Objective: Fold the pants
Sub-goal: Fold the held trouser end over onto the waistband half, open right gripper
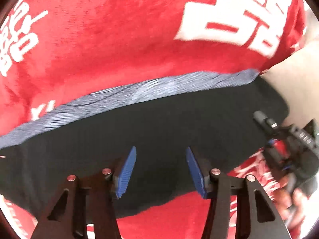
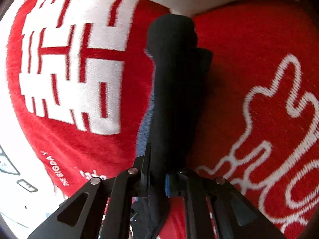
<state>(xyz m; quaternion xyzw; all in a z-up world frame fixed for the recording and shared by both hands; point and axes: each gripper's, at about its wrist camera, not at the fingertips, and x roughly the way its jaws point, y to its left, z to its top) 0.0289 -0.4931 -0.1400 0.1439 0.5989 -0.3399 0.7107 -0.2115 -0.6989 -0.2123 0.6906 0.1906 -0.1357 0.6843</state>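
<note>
left gripper (image 1: 161, 159): jaws apart, over the pants (image 1: 159, 131)
right gripper (image 2: 157, 169): jaws clamped on a bunched pants edge
pants: dark, grey waistband (image 1: 139, 95), lying on red blanket (image 1: 99, 39)

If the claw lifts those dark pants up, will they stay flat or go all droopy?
Probably droopy: the pants already bunch where the right claw pinches them. They look light, lying thin on the red blanket. They likely won't slip, as the pads are ribbed.
</note>
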